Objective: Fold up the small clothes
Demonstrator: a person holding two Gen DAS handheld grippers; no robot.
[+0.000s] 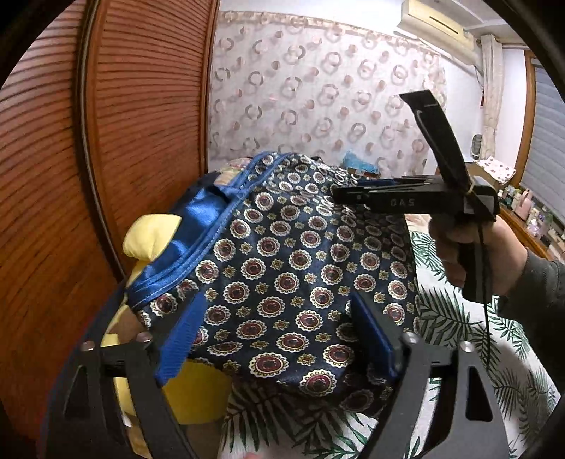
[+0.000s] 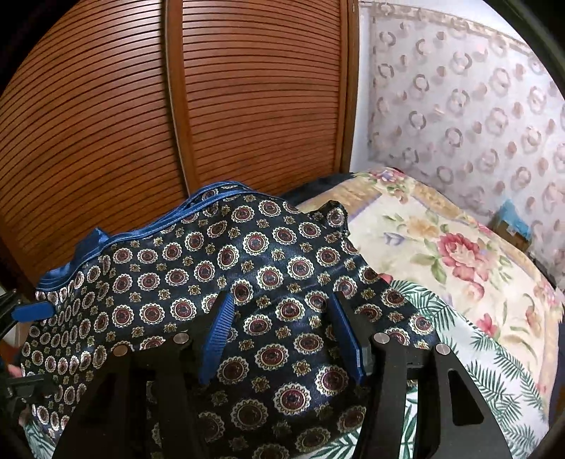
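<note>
The navy medallion-print garment [image 2: 268,268] is glossy satin cloth with a shiny blue satin waistband [image 1: 197,233]. It lies on a matt palm-leaf print cotton sheet [image 2: 494,374]. The slatted brown wardrobe door [image 2: 247,99] is smooth varnished wood. The ribbed blue gripper pads [image 2: 217,339] look rubbery, on matt black plastic.

Slatted wooden wardrobe doors [image 2: 247,106], ring-patterned curtain [image 1: 317,88], wall air conditioner [image 1: 434,21], floral bedspread [image 2: 441,247].

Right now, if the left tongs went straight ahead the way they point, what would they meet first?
Most likely the patterned navy garment, already lying between the open left tongs; the louvered wooden door is beyond it. Depth is uncertain.
</note>
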